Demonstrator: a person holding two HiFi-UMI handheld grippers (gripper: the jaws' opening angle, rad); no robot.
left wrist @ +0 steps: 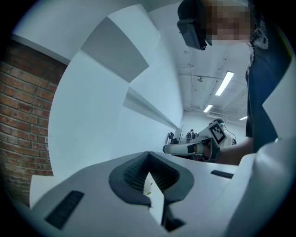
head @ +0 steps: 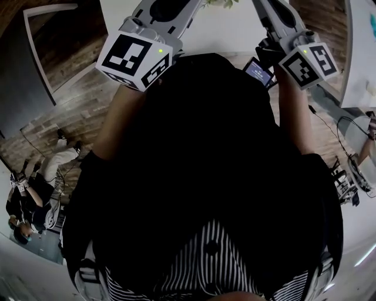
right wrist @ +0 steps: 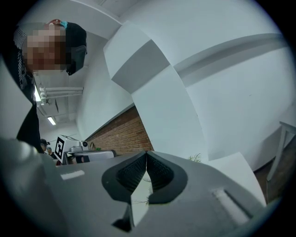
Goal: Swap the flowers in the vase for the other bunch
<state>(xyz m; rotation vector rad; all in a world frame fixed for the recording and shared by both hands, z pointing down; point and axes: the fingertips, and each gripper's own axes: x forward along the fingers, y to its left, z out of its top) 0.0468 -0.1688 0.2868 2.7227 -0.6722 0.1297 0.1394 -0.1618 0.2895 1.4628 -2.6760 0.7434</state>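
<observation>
A brown floor (head: 76, 100) with a plank pattern fills the upper left of the head view. A white table (head: 235, 29) sits at the top centre, and another white surface (head: 359, 59) runs along the right edge. A white frame (head: 44, 12) stands at the upper left, above a dark grey panel (head: 23, 88). Cables (head: 329, 126) trail over the floor at the right.

In the left gripper view a brick wall (left wrist: 23, 120) at the left edge meets a white wall (left wrist: 92, 125) bearing a grey rectangle (left wrist: 122, 53) — strip lights (left wrist: 224, 83) glow on the ceiling at the right. The right gripper view shows more brick at centre left.
</observation>
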